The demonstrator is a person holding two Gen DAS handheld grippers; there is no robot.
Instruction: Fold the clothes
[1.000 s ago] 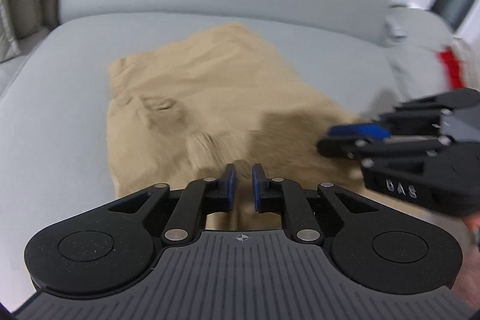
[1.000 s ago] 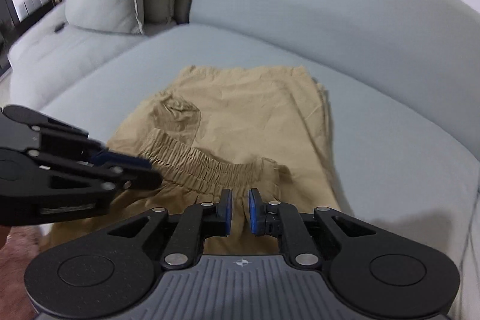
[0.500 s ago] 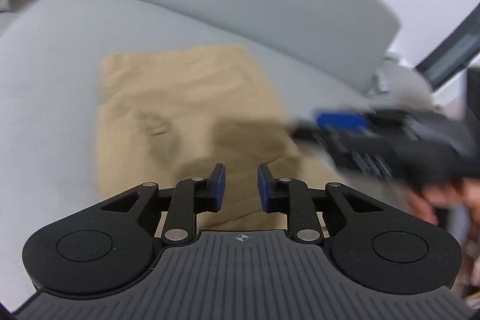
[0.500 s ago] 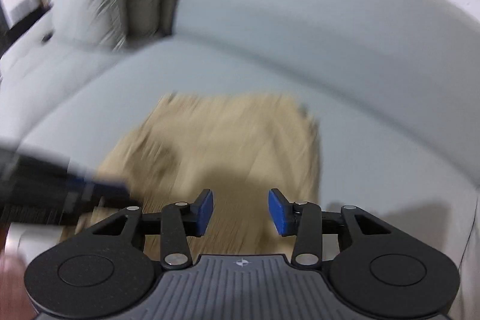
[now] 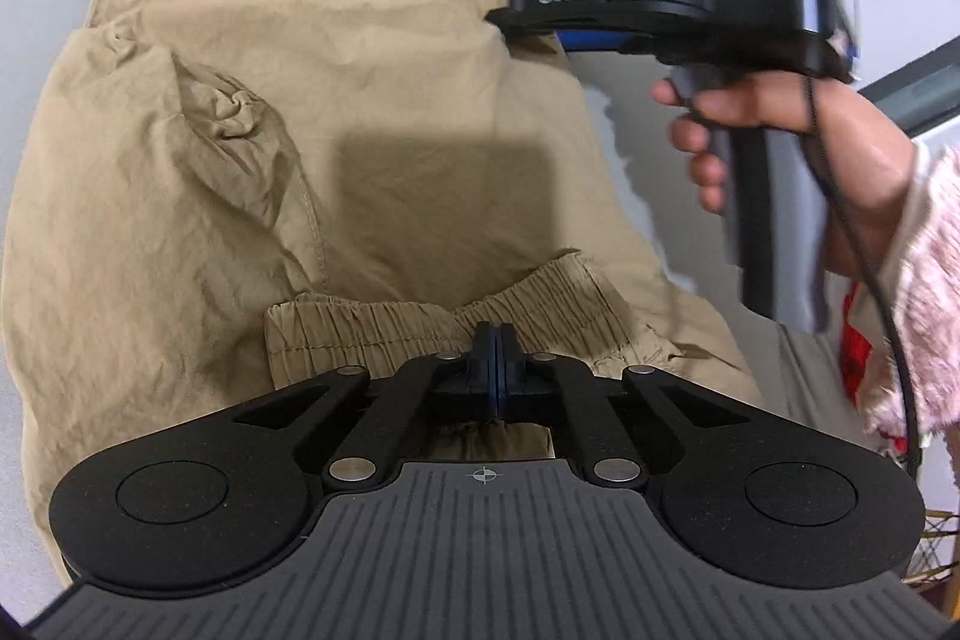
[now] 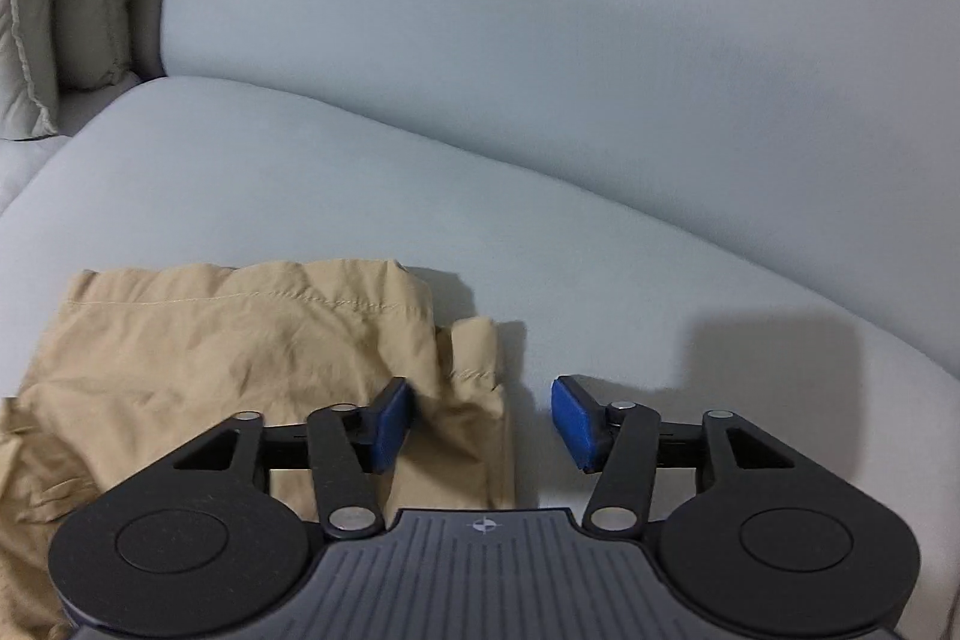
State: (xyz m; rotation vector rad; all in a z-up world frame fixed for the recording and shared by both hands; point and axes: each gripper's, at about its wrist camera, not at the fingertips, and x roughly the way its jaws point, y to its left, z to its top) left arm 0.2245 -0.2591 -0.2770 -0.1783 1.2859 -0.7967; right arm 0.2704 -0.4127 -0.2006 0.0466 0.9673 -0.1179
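Tan shorts (image 5: pixel 372 112) lie folded on the grey sofa seat (image 6: pixel 540 232). My left gripper (image 5: pixel 491 340) is shut at the elastic waistband (image 5: pixel 372 328) on the near edge; whether cloth is pinched between the pads is hidden. My right gripper (image 6: pixel 483 424) is open over the far right corner of the shorts (image 6: pixel 252 340), its left pad (image 6: pixel 390 424) touching the hem, its right pad (image 6: pixel 576 421) over bare cushion. In the left wrist view the right gripper (image 5: pixel 660 10) hovers at the shorts' far right corner, held by a hand.
The sofa backrest (image 6: pixel 540 10) rises behind the seat. A grey cushion (image 6: pixel 30 10) stands at the far left. A pink fuzzy sleeve (image 5: pixel 924 292) and a red item (image 5: pixel 852 334) are at the right edge.
My left gripper has shut at the waistband after being open. My right gripper has opened wide and moved forward to the far right corner of the shorts.
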